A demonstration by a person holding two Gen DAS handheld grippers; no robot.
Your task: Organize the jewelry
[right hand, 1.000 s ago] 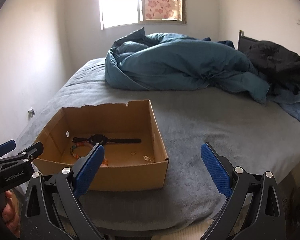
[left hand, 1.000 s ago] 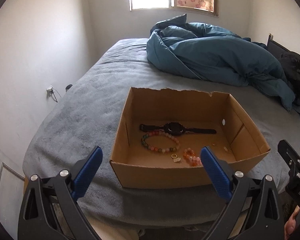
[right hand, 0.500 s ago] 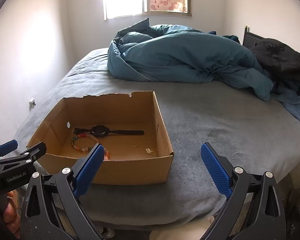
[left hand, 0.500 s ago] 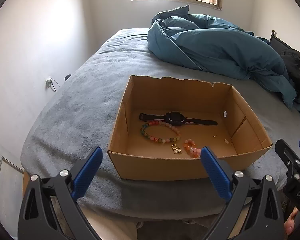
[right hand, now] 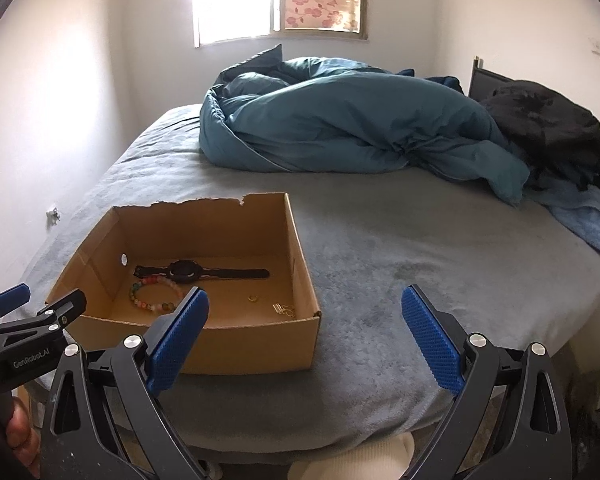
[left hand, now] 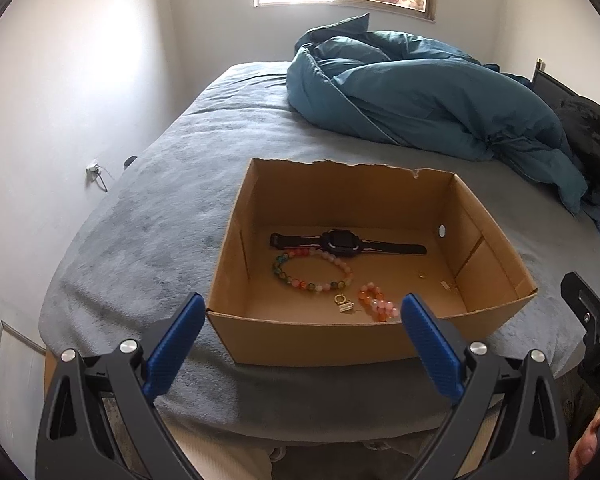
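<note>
Grey bed (left hand: 140, 248) carries an open cardboard box (left hand: 300, 344) holding a black watch (left hand: 342, 241), two bead bracelets (left hand: 312, 272) and small gold pieces, all loose. Left tool (left hand: 300, 340) and right tool (right hand: 304, 332) gape wide, empty, short of the box. Sorting looks unstarted.

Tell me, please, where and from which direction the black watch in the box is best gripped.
Probably the watch by its raised case, from straight above, fingers closing across the strap's width. It lies flat on the cardboard box floor, and the beaded bracelet touches its near side.
</note>
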